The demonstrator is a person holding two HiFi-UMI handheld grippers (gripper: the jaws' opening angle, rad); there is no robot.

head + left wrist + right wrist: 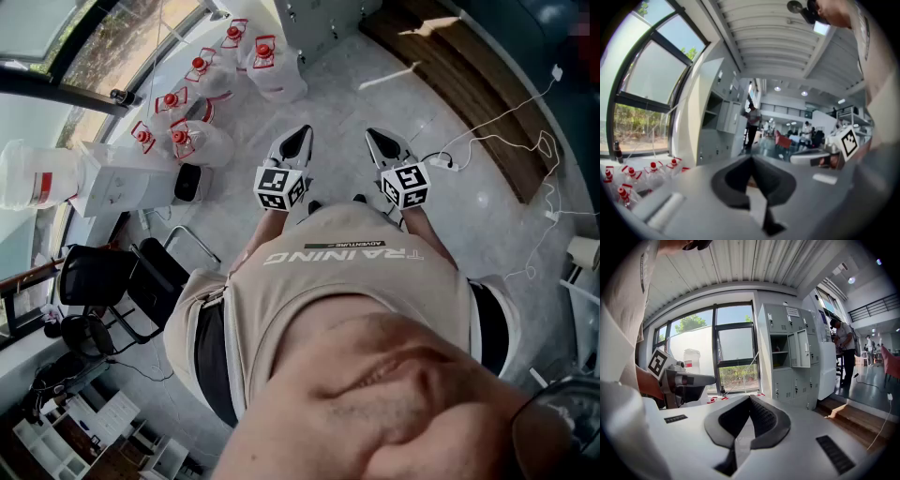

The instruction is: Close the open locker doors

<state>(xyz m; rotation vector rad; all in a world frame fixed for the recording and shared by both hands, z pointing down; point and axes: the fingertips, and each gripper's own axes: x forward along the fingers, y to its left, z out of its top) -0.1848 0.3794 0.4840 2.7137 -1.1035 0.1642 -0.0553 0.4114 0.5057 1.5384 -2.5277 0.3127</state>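
Right gripper view: the locker bank [787, 376] stands on the floor against the far wall, just beside the window. One upper door [802, 348] hangs swung out, with a shelved compartment [779, 347] exposed beside it. The lower doors look shut.

Right gripper [750, 399]: jaws drawn together at the tips, nothing between them. Left gripper [751, 161]: the same, tips meeting, empty. Its view is soft, but an open compartment seems to show in the same bank [717, 117].

Head view: both tools are held close to the chest, left gripper [298, 141] and right gripper [380, 141] side by side and pointing forward over the bare floor [337, 103]. Water jugs [202, 141] cluster at the floor's window edge. The lockers [314, 19] are only just in sight at the top, well apart from the grippers.

Step in hand, as I judge it: the approach, with no door contacted yet. The next move calls for walking up to the bank, raising a gripper to the open door's outer face, and pushing it round on its hinge until it seats. Closed jaws should serve for the push.
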